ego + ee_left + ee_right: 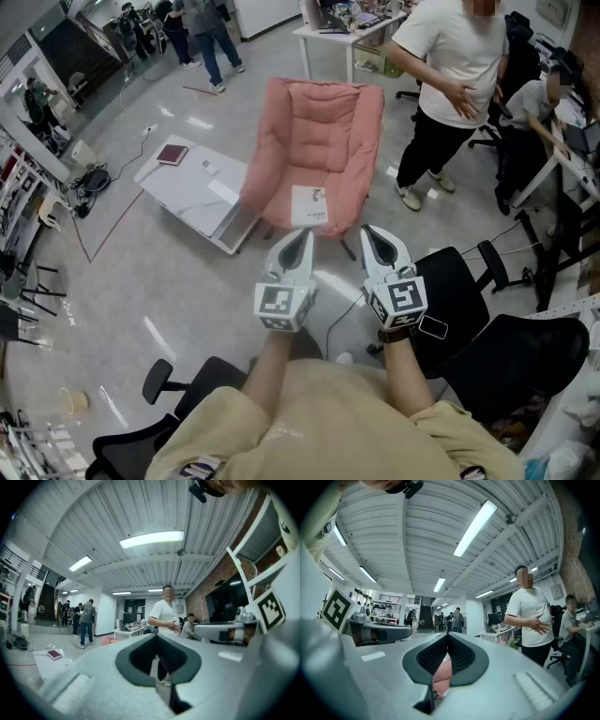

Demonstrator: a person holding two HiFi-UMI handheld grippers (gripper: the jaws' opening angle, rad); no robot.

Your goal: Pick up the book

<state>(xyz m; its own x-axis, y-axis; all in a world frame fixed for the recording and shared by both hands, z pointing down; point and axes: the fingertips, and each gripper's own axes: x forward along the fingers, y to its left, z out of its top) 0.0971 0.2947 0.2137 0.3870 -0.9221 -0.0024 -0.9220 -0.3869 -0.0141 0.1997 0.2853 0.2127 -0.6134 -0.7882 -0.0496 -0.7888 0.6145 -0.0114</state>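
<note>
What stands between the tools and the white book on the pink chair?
Nothing visible. The left tool and right tool, both shut and empty, point at the pink chair; the white book lies uncovered at its seat's front.

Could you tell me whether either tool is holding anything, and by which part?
Nothing is held: the left tool and the right tool are both shut and empty.

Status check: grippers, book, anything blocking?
Left gripper shut, empty; right gripper shut, empty. White book flat on pink chair seat, untouched. No obstacle seen between grippers and chair; person stands right of it.
</note>
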